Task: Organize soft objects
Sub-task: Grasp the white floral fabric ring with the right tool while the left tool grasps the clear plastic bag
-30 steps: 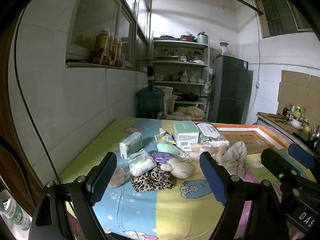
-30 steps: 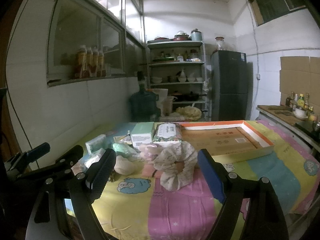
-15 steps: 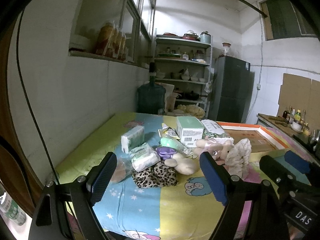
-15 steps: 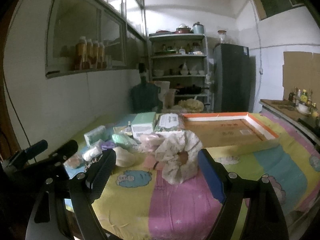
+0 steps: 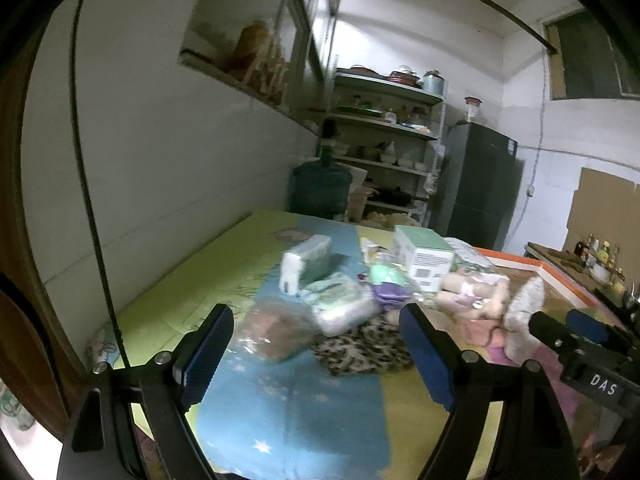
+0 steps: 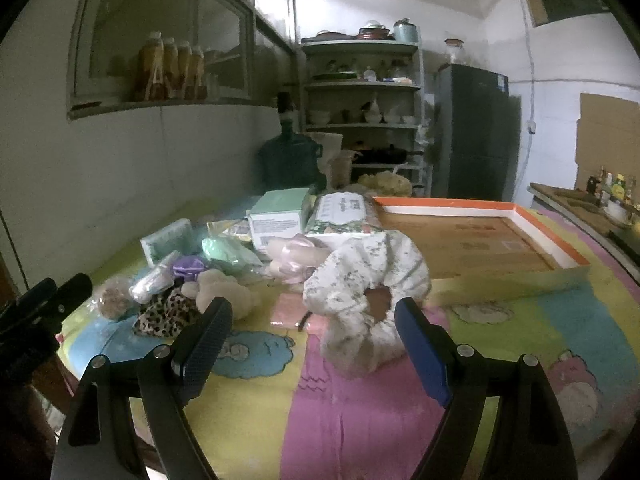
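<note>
In the left wrist view, the left gripper is spread wide and empty above the bed, near a leopard cloth. In the right wrist view, the right gripper is also spread and empty, with the scrunchie lying on the bed between its fingers, beside the tray.

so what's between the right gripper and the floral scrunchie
Only bare sheet: the right wrist view shows the floral scrunchie just ahead of the open right gripper.

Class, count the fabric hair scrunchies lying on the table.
3: a white floral scrunchie nearest the right gripper, a leopard-print one front left, a purple satin one behind it. Others may be hidden.
</note>
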`<state>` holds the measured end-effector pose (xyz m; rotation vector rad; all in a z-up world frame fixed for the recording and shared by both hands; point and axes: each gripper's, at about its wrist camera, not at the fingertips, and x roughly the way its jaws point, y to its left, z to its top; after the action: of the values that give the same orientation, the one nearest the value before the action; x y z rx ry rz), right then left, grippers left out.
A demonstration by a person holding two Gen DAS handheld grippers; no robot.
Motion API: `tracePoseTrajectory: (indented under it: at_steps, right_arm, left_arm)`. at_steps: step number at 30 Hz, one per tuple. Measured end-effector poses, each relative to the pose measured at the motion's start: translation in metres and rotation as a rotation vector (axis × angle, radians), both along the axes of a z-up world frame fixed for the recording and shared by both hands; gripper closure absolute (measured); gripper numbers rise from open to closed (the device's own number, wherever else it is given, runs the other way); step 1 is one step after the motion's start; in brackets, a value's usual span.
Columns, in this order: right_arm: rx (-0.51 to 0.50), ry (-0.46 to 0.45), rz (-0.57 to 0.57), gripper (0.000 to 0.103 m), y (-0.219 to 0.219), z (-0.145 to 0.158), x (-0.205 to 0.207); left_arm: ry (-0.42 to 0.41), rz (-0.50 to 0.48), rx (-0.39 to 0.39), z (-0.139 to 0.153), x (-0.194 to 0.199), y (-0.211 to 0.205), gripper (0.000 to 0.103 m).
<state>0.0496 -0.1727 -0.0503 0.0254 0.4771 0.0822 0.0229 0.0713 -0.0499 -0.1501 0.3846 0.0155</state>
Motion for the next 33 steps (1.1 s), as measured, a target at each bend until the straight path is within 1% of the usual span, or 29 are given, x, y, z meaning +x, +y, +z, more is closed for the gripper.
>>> tracePoseTrajectory:
  at_steps: [2,5,7,12,17,19,20,21,22,24,25,27,28,29,30,33]
  right_arm:
    - [-0.005,0.003,-0.004,0.018,0.000,-0.002,0.007]
    - [0.004,0.024,-0.013,0.018,-0.002,-0.007,0.020]
    - [0.010,0.036,-0.016,0.018,-0.002,-0.010,0.028]
    - [0.005,0.055,-0.012,0.019,-0.004,-0.015,0.038]
    - [0.014,0.069,-0.021,0.019,-0.006,-0.020,0.046]
    - [0.019,0.075,-0.020,0.020,-0.007,-0.022,0.048]
    - [0.021,0.076,-0.019,0.024,-0.007,-0.023,0.047]
    - [0.023,0.078,-0.017,0.030,-0.008,-0.024,0.048]
    - [0.025,0.082,-0.013,0.034,-0.008,-0.024,0.048]
    - [0.023,0.089,-0.011,0.046,-0.011,-0.025,0.049]
    - [0.022,0.090,-0.010,0.050,-0.011,-0.026,0.049]
    - [0.028,0.095,-0.002,0.067,-0.013,-0.027,0.049]
    - [0.030,0.098,0.000,0.071,-0.013,-0.027,0.049]
    - [0.031,0.100,0.003,0.078,-0.013,-0.027,0.049]
    - [0.032,0.099,0.005,0.082,-0.013,-0.027,0.048]
    - [0.041,0.089,0.008,0.088,-0.013,-0.027,0.047]
  left_arm:
    - [0.006,-0.003,-0.006,-0.002,0.008,0.006,0.018]
    - [0.027,-0.040,-0.028,-0.006,0.021,0.012,0.018]
    - [0.034,-0.048,-0.042,-0.010,0.030,0.017,0.018]
    - [0.043,-0.051,-0.014,-0.019,0.041,0.028,0.018]
    - [0.070,-0.091,0.019,-0.031,0.052,0.030,0.018]
    - [0.092,-0.114,0.006,-0.037,0.057,0.030,0.025]
    - [0.099,-0.115,0.000,-0.039,0.059,0.031,0.030]
    - [0.110,-0.117,-0.011,-0.042,0.060,0.033,0.035]
    - [0.124,-0.115,-0.024,-0.046,0.062,0.034,0.038]
    - [0.123,-0.104,-0.037,-0.050,0.061,0.037,0.045]
    - [0.119,-0.107,-0.048,-0.051,0.060,0.039,0.045]
    - [0.114,-0.109,-0.066,-0.051,0.060,0.042,0.049]
    - [0.111,-0.110,-0.076,-0.051,0.059,0.043,0.049]
    - [0.111,-0.110,-0.082,-0.051,0.059,0.044,0.050]
    - [0.109,-0.113,-0.088,-0.050,0.058,0.045,0.052]
    - [0.092,-0.112,-0.095,-0.048,0.055,0.044,0.054]
